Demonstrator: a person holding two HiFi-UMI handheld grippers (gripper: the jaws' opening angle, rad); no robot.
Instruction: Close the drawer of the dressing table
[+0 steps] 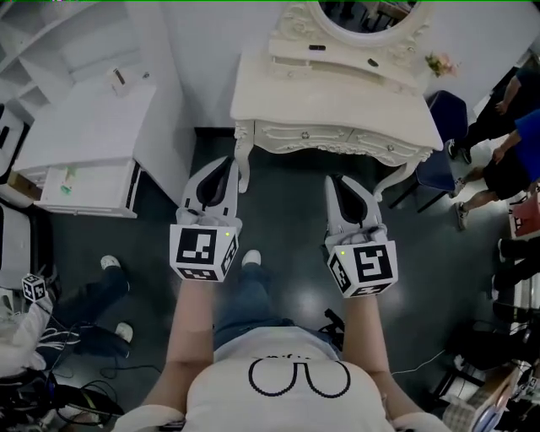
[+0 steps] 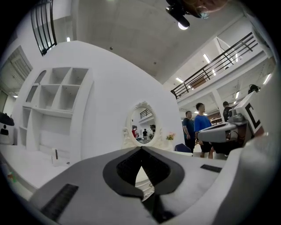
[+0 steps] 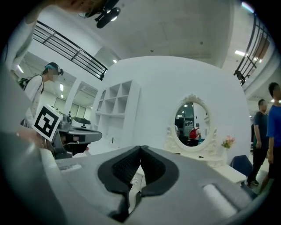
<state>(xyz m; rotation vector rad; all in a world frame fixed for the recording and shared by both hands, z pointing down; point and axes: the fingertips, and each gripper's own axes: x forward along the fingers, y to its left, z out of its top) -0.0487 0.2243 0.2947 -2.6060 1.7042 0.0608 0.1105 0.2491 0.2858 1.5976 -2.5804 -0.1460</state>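
The cream dressing table [image 1: 337, 101] with its oval mirror [image 1: 367, 17] stands ahead of me. Its drawer fronts [image 1: 325, 135] look flush under the top. My left gripper [image 1: 228, 162] hangs level just before the table's left leg, with its jaws shut and nothing in them. My right gripper [image 1: 336, 180] is held level a little short of the table's front, and it too is shut and empty. Neither touches the table. The mirror [image 2: 142, 126] shows beyond the shut tips of the left gripper [image 2: 141, 148]. In the right gripper view the mirror [image 3: 192, 125] stands past that gripper's closed tips [image 3: 140, 147].
A white desk and shelf unit [image 1: 84, 126] stands to the left. A blue chair [image 1: 443, 114] is beside the table's right end, and people [image 1: 506, 143] stand further right. Another person's feet [image 1: 110, 263] and cables [image 1: 76, 371] are on the dark floor at left.
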